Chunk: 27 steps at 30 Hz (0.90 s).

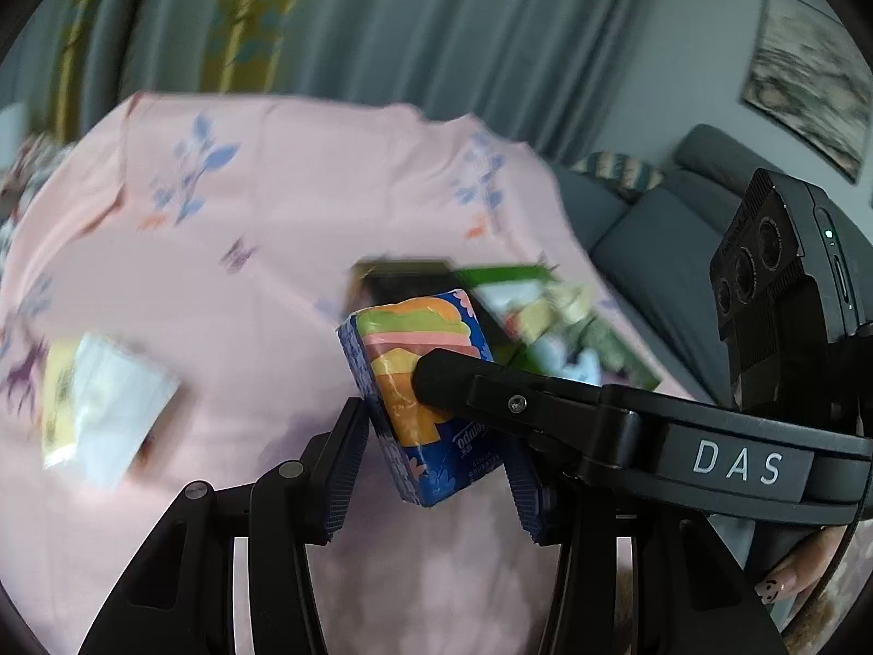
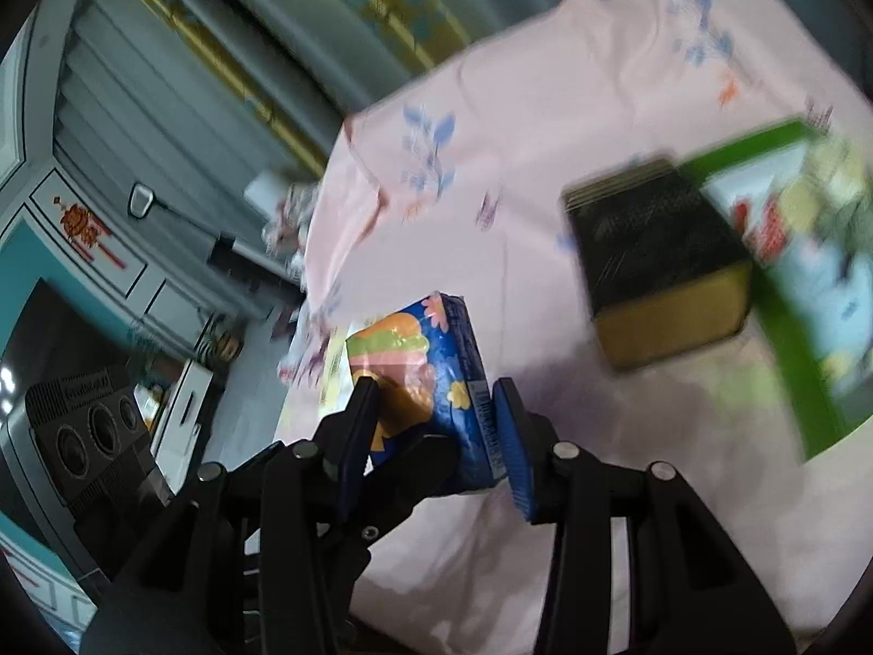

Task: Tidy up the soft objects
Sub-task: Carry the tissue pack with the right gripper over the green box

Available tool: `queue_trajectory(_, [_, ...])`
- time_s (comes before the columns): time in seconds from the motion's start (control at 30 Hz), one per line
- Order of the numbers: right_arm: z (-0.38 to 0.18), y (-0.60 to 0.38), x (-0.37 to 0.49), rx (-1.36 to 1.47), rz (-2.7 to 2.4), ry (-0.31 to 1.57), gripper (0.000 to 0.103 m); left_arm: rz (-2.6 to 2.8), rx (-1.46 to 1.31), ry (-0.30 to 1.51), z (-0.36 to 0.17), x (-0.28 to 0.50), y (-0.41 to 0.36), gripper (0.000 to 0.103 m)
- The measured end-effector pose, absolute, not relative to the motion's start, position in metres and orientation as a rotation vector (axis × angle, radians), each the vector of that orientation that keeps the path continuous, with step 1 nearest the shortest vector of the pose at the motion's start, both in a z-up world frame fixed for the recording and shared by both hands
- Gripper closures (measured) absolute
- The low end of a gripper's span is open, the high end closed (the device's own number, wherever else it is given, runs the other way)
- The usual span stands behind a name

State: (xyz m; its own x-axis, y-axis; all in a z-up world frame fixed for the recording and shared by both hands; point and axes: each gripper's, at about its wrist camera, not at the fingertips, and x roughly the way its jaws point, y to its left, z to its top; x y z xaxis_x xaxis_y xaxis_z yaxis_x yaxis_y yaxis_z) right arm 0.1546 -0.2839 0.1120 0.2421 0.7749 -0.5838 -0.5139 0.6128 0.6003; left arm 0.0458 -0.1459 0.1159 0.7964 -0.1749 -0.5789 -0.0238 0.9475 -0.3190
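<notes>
- Both jaws are standing partly closed; our left gripper (image 1: pixel 436 469) and right gripper (image 2: pixel 436 436) are clamping one blue tissue pack (image 1: pixel 420 387) between their pads.
- We are holding it over the pink sheet (image 1: pixel 262 207), grey curtains (image 1: pixel 436 27) behind.
- We are seeing a green tray (image 2: pixel 785 305) near the sheet's edge, contents blurred.

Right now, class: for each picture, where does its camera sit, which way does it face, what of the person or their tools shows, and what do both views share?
Left wrist view: sits on the left claw, looking down over the pink cloth; the right claw's finger and a painted fingernail show.
Right wrist view: sits on the right claw, facing the cloth and a black-topped sponge; the other tool's camera block shows.
Shared: the blue tissue pack, clamped by both claws.
</notes>
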Motion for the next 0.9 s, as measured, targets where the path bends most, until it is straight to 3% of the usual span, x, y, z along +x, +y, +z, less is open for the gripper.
queue_trajectory(0.4, [0.142, -0.409, 0.222, 0.450, 0.694, 0.813, 0.060, -0.302, -0.194, 0.589, 0.150, 0.144, -0.258, 0.054])
queue_trajectory(0.9, [0.066, -0.496, 0.298, 0.643, 0.434, 0.884, 0.060, -0.463, -0.219, 0.779, 0.085, 0.255, -0.347, 0.054])
